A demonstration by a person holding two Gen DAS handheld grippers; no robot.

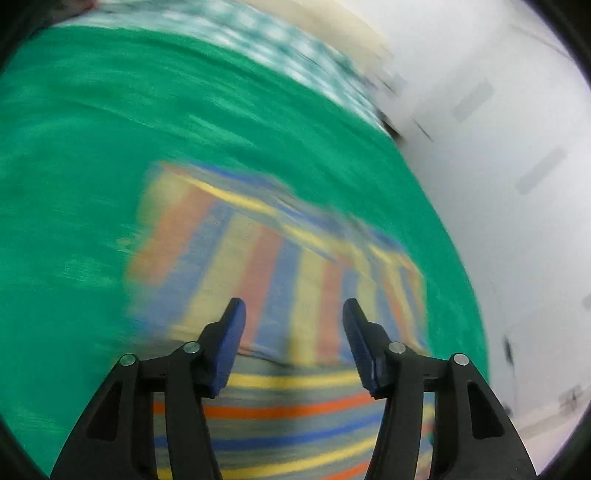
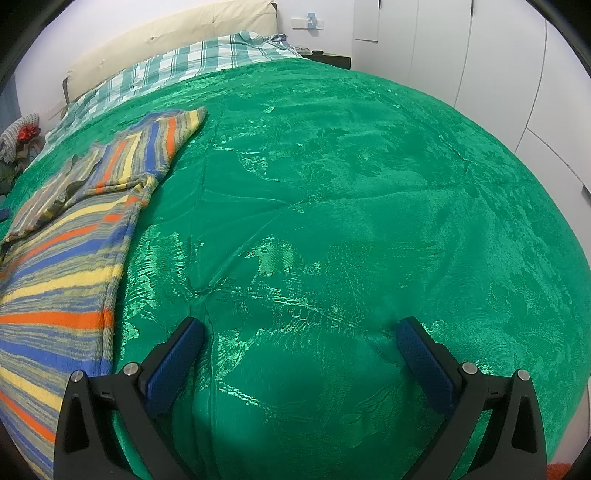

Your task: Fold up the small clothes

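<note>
A small striped knit garment in blue, yellow, orange and grey lies on the green bedspread, with a sleeve folded in over its body. In the blurred left wrist view the garment lies right under and ahead of my left gripper, which is open and holds nothing. My right gripper is open and empty above bare bedspread, to the right of the garment's edge.
A teal checked sheet and a cream headboard lie at the far end of the bed. White wardrobe doors stand at the right. A small heap of clutter sits at the far left.
</note>
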